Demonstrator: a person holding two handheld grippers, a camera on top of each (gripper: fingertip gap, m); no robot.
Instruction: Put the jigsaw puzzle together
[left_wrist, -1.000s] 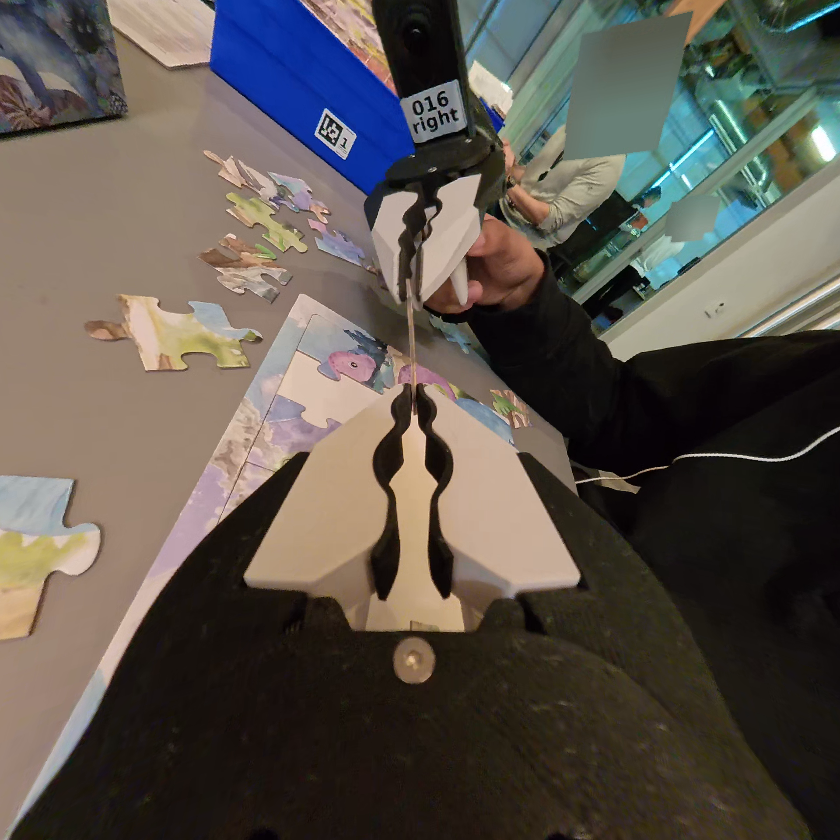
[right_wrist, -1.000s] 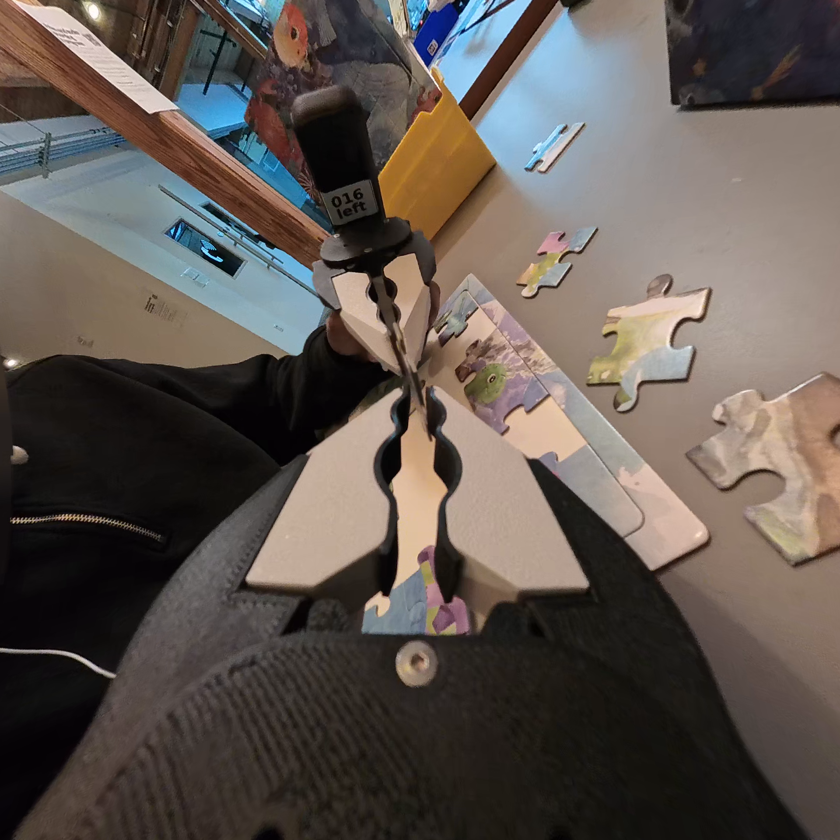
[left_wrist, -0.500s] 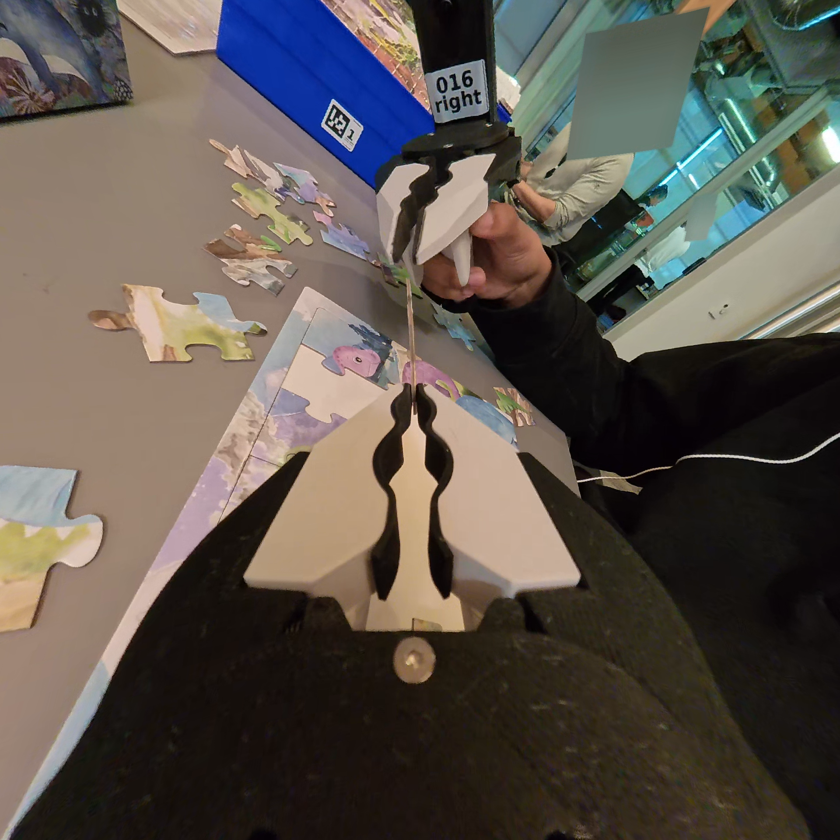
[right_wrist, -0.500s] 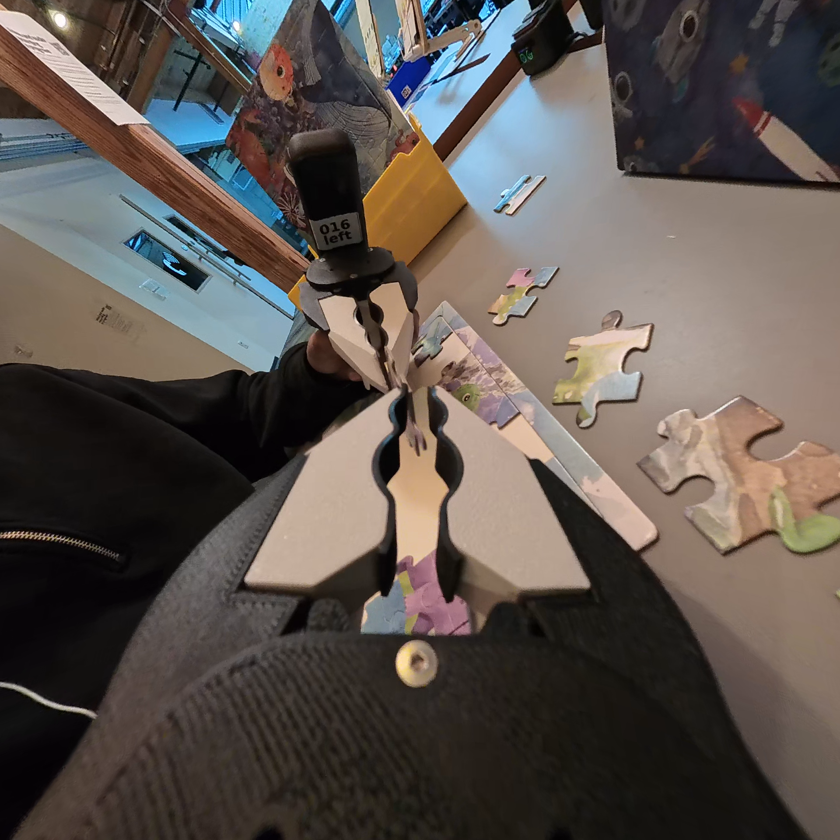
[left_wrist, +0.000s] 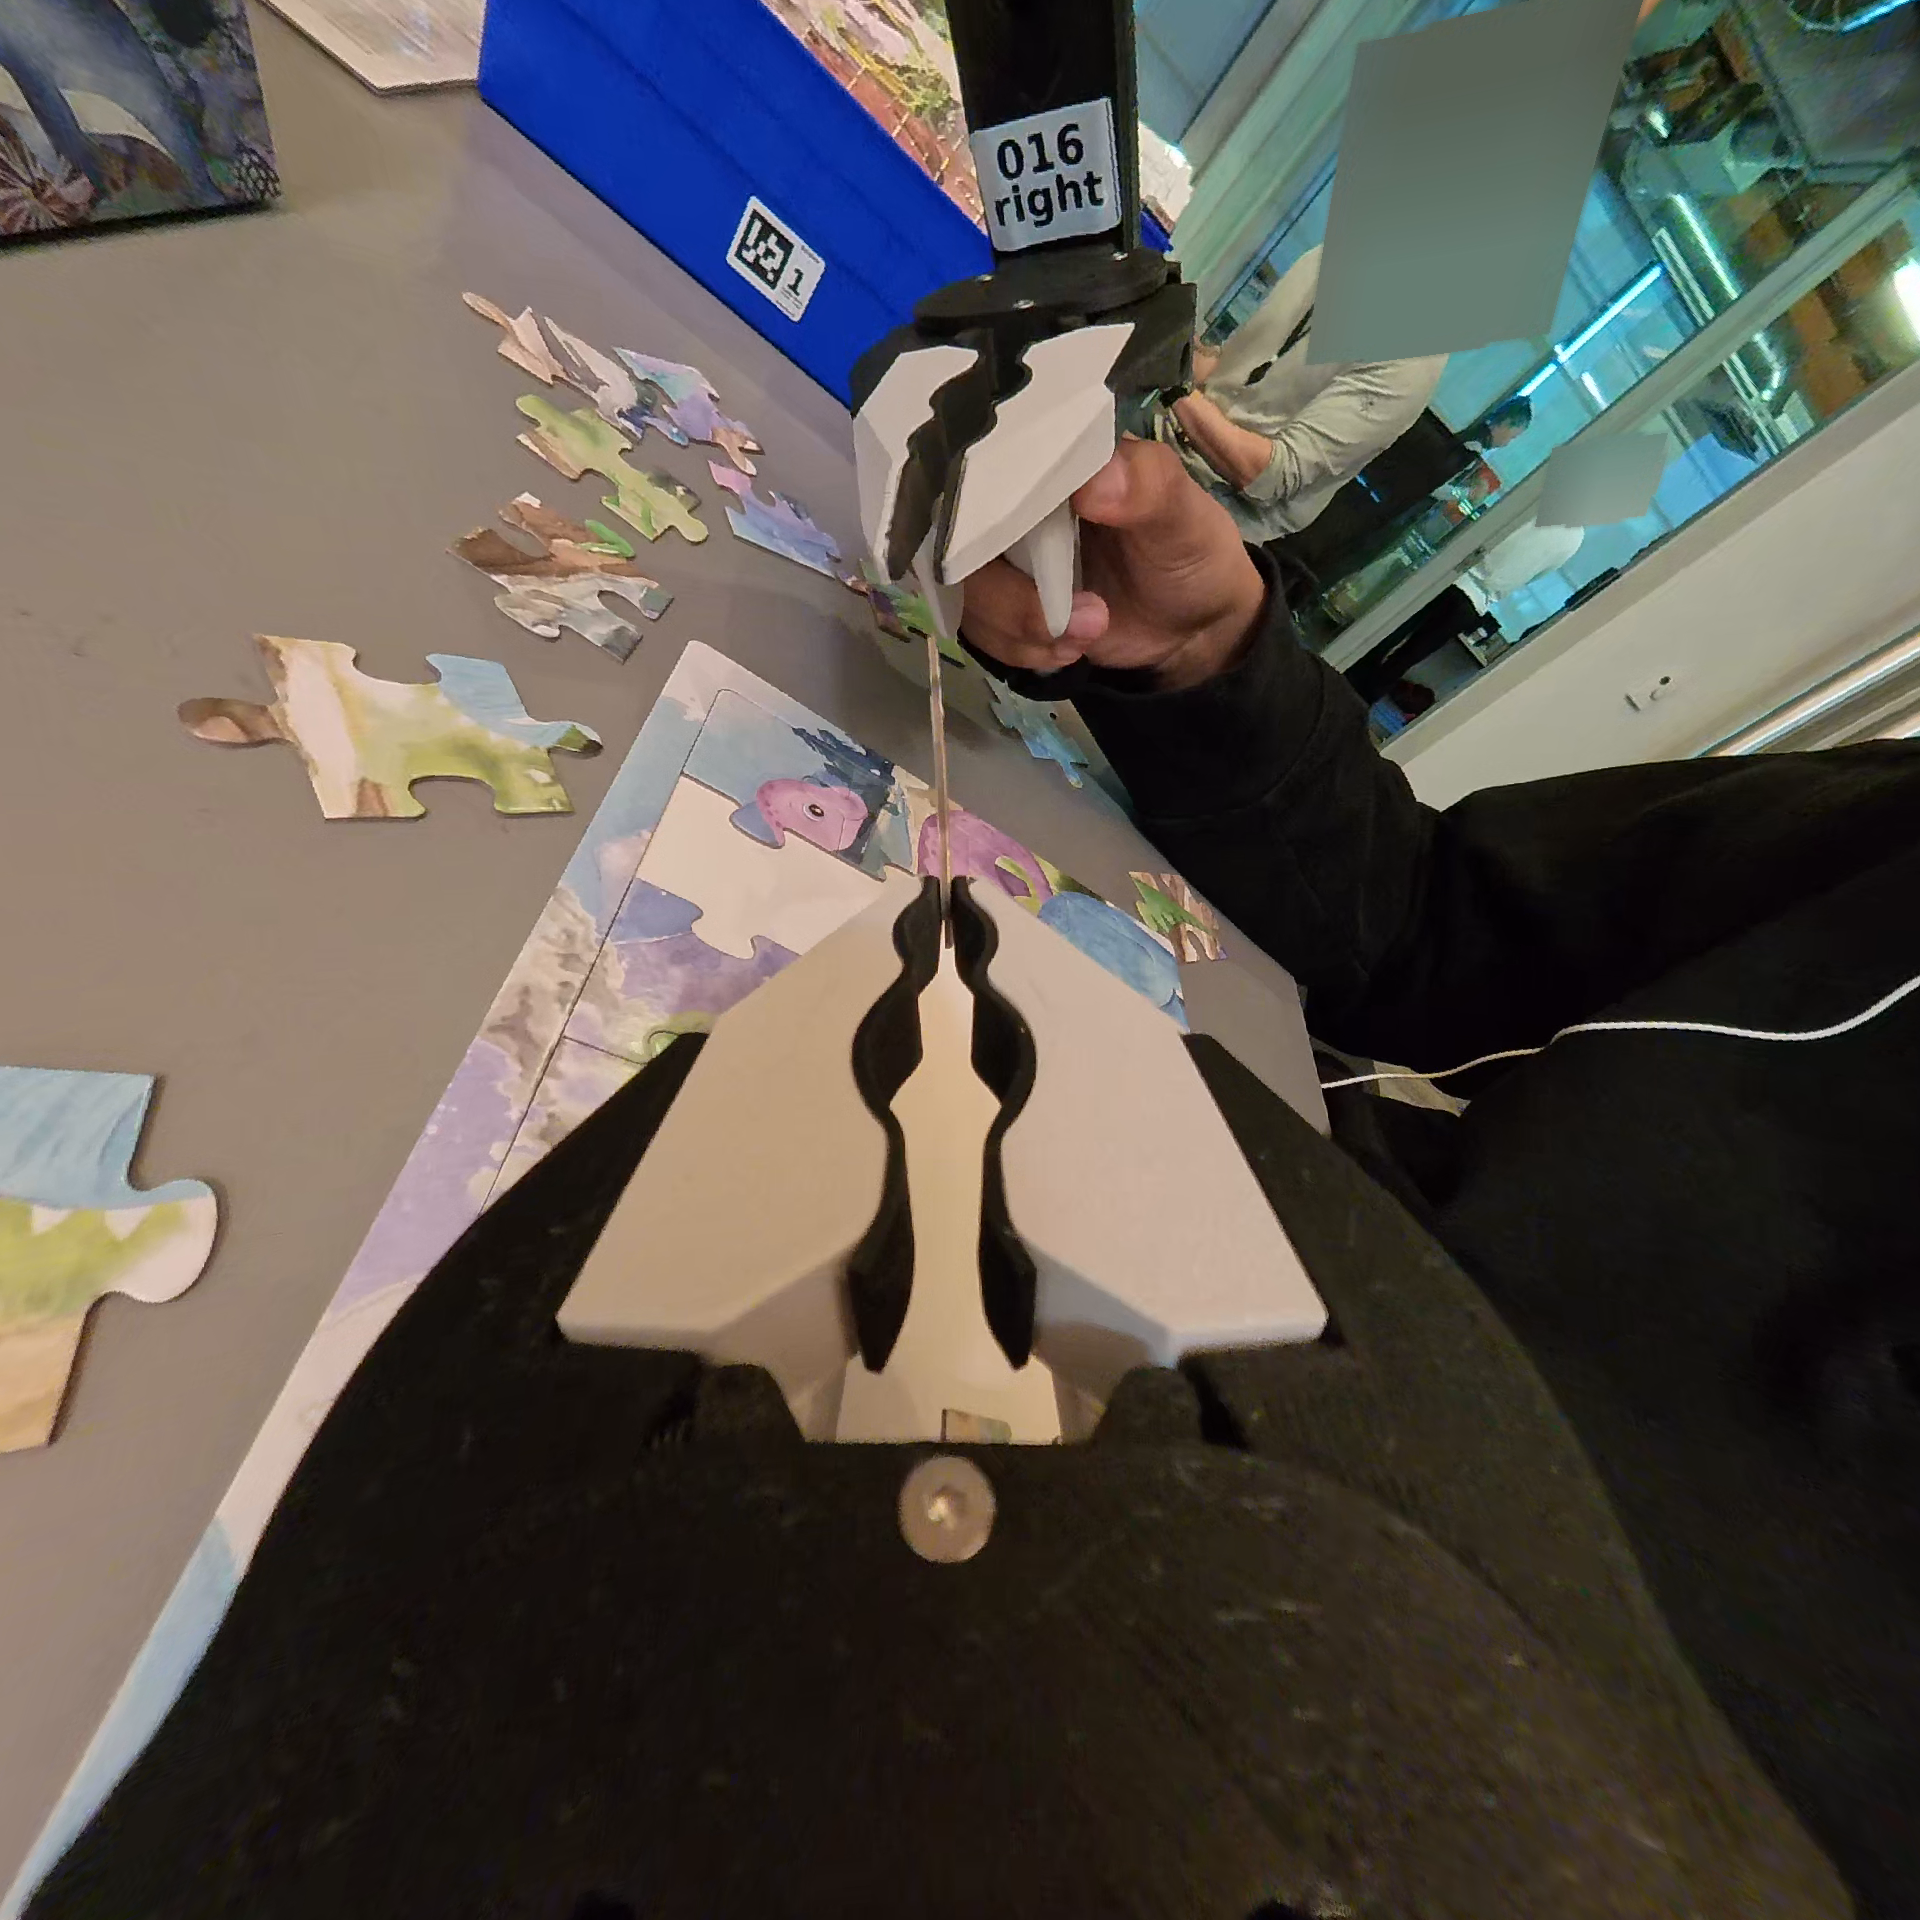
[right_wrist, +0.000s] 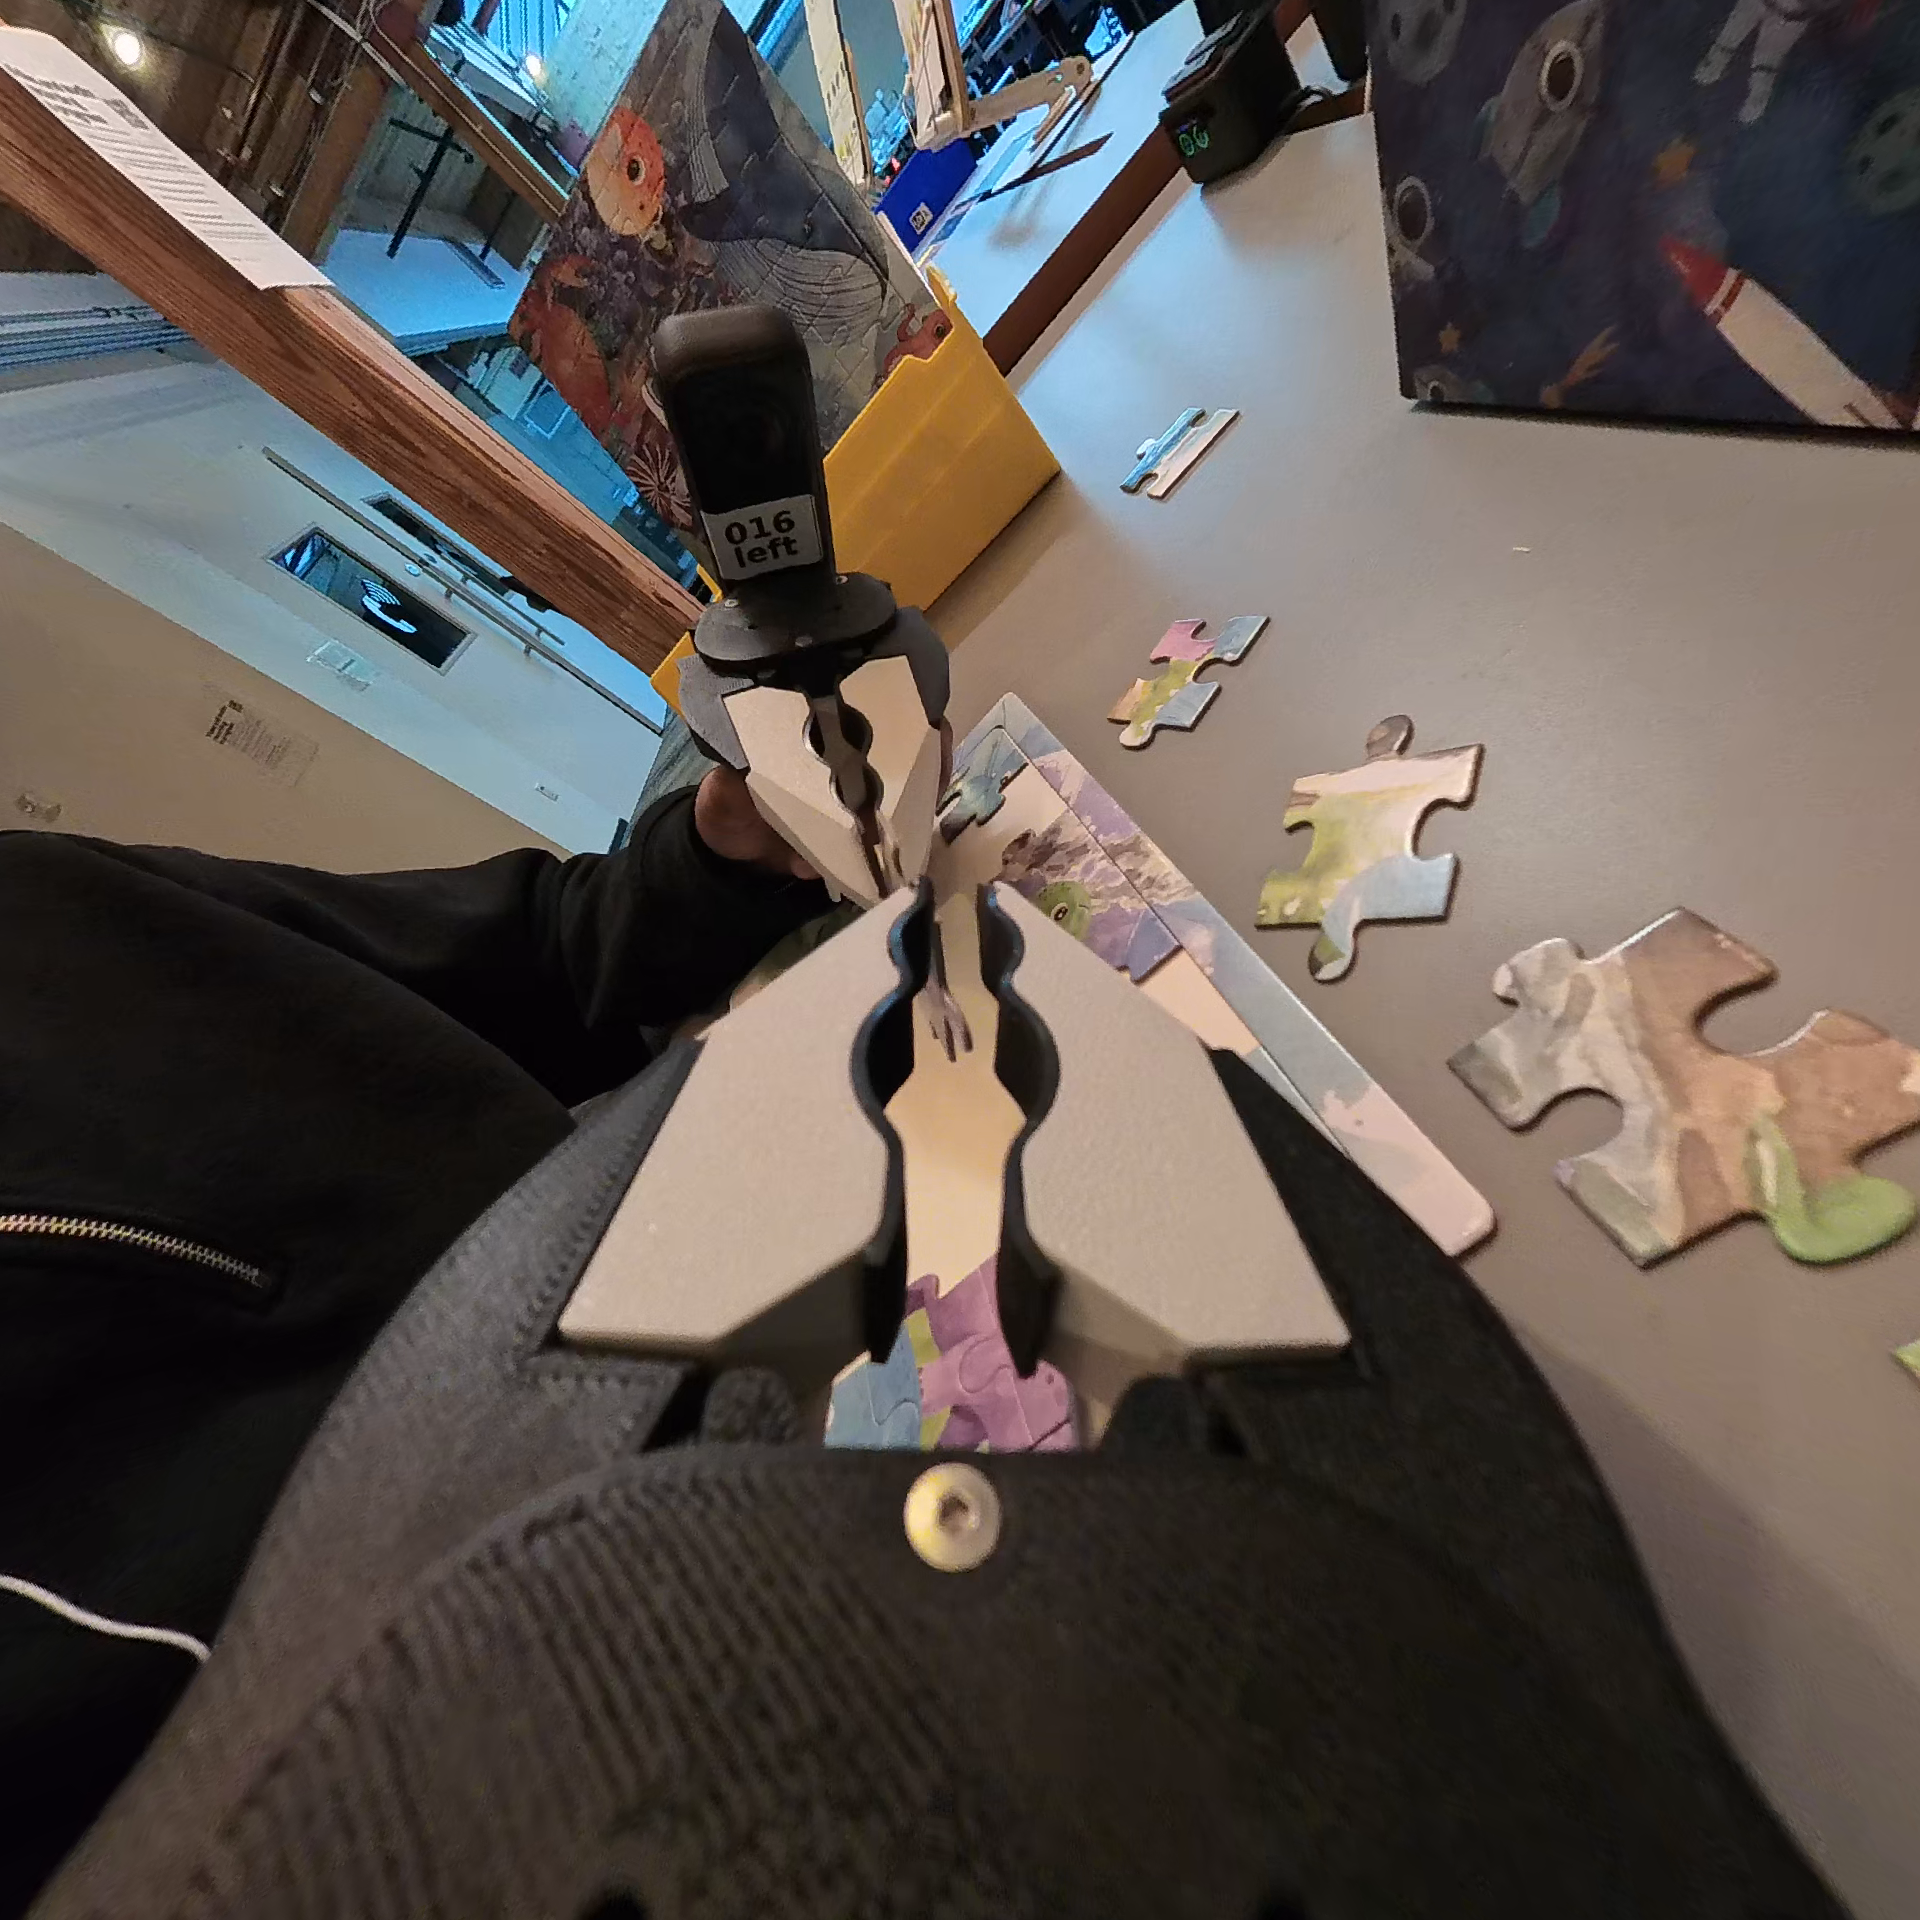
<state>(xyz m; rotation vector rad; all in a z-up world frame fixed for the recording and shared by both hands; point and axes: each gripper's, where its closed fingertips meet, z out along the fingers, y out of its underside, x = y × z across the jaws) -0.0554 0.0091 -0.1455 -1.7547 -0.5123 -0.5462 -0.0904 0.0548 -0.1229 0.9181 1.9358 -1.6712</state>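
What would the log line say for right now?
left hand-held gripper: shut on puzzle piece | right hand-held gripper: open around piece | puzzle board: partly filled | loose pieces: on table

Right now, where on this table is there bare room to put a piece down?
Bare table lies between the dark picture box and the loose pieces. Crowded: those pieces beside the blue bin, and the puzzle board under the left gripper and right gripper.

Grey tabletop (left_wrist: 260, 436); pastel watercolour cardboard puzzle pieces (left_wrist: 405, 732) in green, blue, brown; purple-blue puzzle tray (left_wrist: 582, 935); far blue plastic bin (left_wrist: 665, 135); yellow plastic bin (right_wrist: 935, 457).
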